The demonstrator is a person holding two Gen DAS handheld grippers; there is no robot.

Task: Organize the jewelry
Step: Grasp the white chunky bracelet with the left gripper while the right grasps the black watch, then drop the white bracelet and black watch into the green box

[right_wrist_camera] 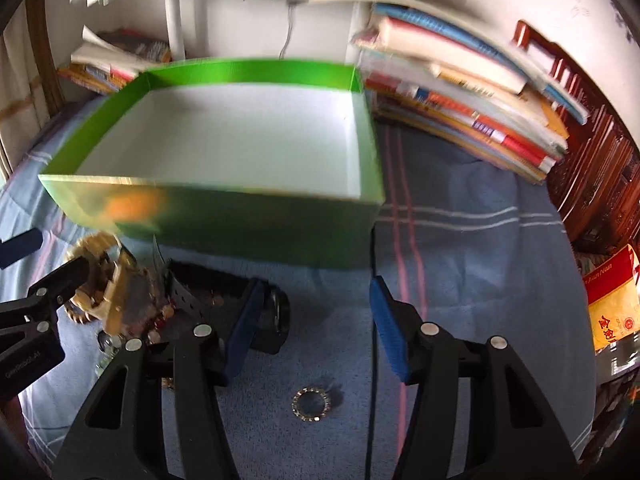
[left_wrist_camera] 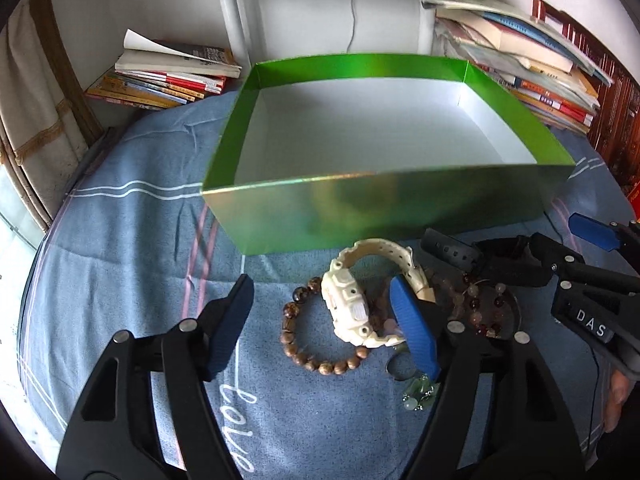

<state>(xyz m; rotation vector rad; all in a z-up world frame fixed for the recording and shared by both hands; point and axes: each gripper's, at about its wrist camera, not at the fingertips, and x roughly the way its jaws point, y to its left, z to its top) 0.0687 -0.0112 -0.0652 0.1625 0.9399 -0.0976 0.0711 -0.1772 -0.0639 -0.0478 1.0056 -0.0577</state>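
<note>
Box [left_wrist_camera: 360,208] first: the green one sat empty on the blue cloth [left_wrist_camera: 120,240], jewelry heaped just in front of its near wall. Picking looked barely begun. Left gripper [left_wrist_camera: 320,324] angled down, jaws apart and gripping nothing, straddling the white watch [left_wrist_camera: 348,304] and wooden bead bracelet [left_wrist_camera: 316,364]; closing on the watch seemed next. Right gripper [right_wrist_camera: 316,332] hung released over bare cloth above a small ring [right_wrist_camera: 310,405].
</note>
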